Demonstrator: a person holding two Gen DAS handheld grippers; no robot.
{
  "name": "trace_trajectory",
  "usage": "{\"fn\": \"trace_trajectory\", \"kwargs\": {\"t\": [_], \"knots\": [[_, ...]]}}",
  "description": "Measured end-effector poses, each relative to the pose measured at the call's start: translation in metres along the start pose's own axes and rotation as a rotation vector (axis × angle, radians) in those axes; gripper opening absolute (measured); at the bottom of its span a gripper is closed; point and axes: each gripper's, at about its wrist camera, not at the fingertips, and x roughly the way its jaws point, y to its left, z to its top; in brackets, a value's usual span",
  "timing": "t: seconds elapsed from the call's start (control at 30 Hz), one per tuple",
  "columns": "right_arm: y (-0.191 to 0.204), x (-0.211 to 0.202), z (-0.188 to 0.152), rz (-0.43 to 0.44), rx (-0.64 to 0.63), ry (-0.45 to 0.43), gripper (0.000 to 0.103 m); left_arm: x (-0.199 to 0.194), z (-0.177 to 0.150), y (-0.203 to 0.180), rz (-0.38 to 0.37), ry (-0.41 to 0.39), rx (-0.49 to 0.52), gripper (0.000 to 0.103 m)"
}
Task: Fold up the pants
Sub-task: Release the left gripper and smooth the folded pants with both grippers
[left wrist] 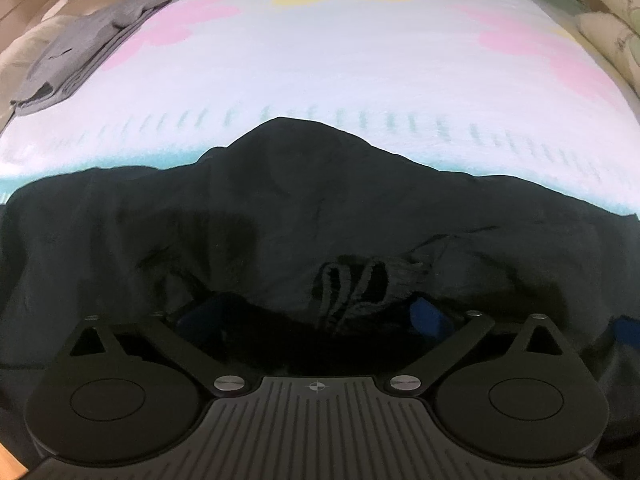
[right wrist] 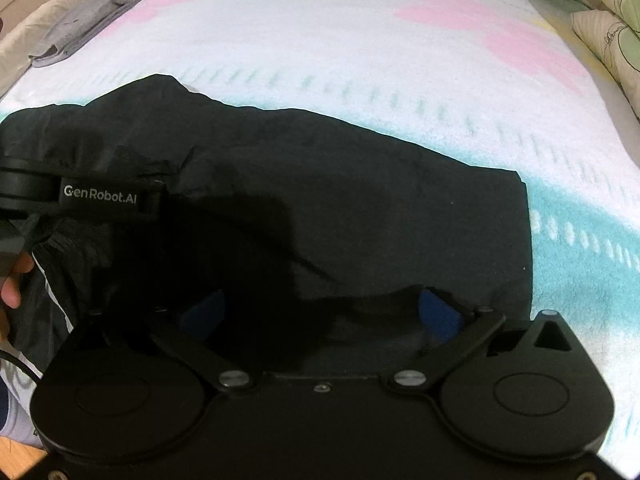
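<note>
Black pants lie bunched on a white flowered blanket at the near edge. My left gripper is open, its blue pads wide apart, low over the ribbed waistband with its drawstring. In the right wrist view the pants lie flatter, with a straight right edge. My right gripper is open too, its pads resting on the cloth near the pants' near edge. The left gripper's body shows at the left of that view, over the pants.
A folded grey garment lies at the blanket's far left corner; it also shows in the right wrist view. Patterned pillows stand at the far right. A person's fingers show at the left edge.
</note>
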Motion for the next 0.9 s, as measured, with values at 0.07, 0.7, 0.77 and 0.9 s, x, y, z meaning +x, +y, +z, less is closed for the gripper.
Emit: {"fn": "trace_trajectory", "kwargs": {"t": [0.07, 0.7, 0.77, 0.9], "knots": [[-0.001, -0.001, -0.002, 0.0, -0.002, -0.009, 0.103, -0.003, 0.0, 0.002, -0.013, -0.004, 0.0, 0.101], [-0.003, -0.01, -0.021, 0.0, -0.015, -0.043, 0.103, -0.057, -0.008, 0.082, -0.143, -0.107, -0.114, 0.101], [-0.004, -0.01, -0.018, 0.001, -0.011, -0.034, 0.103, -0.062, -0.01, 0.097, -0.123, -0.126, -0.134, 0.101], [-0.004, -0.01, -0.013, -0.001, -0.008, -0.02, 0.103, -0.067, -0.016, 0.131, -0.084, -0.152, -0.224, 0.101]]}}
